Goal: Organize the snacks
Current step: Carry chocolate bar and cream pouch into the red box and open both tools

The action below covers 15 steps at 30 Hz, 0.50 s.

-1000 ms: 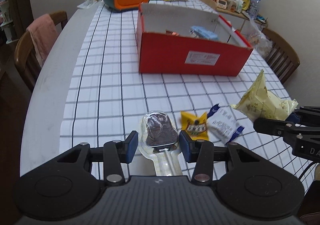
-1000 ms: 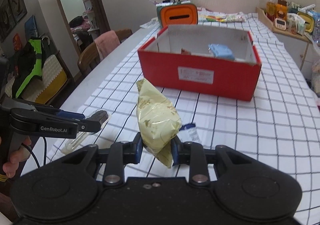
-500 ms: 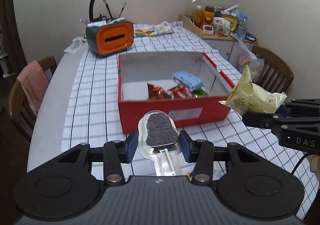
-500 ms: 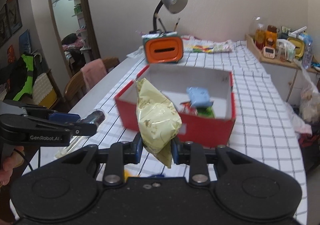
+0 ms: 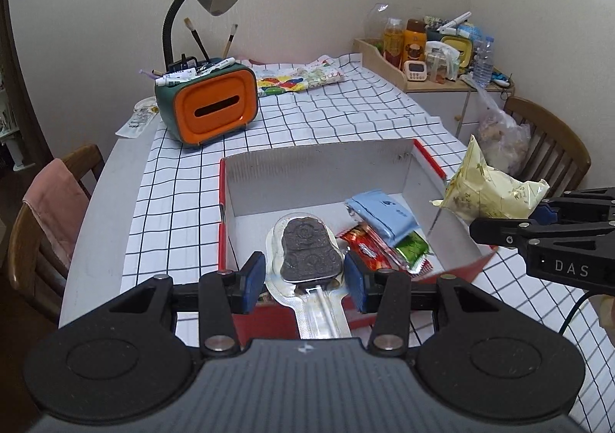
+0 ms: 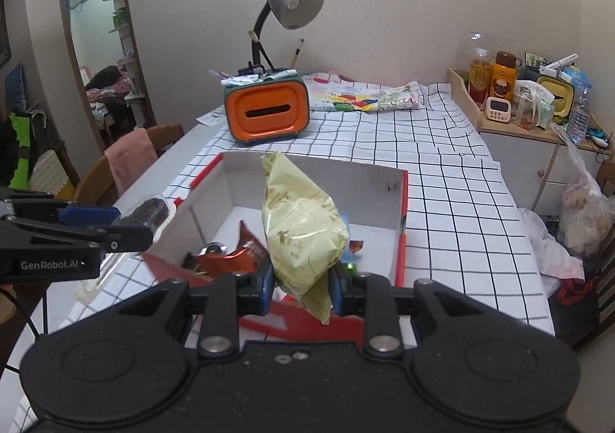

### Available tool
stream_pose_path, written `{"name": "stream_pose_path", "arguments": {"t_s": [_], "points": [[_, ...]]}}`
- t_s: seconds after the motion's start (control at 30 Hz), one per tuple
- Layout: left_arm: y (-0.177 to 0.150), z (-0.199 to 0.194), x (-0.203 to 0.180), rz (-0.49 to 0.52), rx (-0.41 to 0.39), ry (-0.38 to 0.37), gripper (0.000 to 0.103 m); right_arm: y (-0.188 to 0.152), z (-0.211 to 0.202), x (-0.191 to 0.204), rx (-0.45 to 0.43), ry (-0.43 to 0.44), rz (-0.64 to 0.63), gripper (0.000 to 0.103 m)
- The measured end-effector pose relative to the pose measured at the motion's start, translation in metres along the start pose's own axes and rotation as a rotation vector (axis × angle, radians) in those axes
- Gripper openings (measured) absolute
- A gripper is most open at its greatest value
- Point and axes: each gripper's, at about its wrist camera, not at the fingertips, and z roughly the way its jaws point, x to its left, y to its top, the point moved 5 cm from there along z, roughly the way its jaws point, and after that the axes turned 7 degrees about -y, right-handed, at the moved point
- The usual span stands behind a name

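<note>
Over one red cardboard box, the left gripper clamps one dark chocolate lollipop in clear wrap; the right gripper clamps one pale-yellow crinkled snack bag.

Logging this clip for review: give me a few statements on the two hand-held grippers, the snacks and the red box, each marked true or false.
1. The left hand-held gripper holds a dark cookie lollipop in clear wrap. True.
2. The right hand-held gripper is empty. False: it grips a pale yellow snack bag.
3. The red box already contains a light blue packet. True.
4. The red box has its lid closed. False: it is open on top.
5. An orange-fronted organizer stands beyond the box. True.
</note>
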Motion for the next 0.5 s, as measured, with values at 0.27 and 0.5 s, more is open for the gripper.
{"name": "stream_pose_path", "arguments": {"t_s": [0.27,0.5], "points": [[0.020,0.048,0.020,-0.029,0.074,0.043,0.044,0.018,0.047,-0.001,0.075,0.033,-0.002,0.028],[0.023,0.079,0.037,-0.085,0.146,0.076,0.044,0.025,0.087,0.010,0.156,0.060,-0.016,0.028]]}}
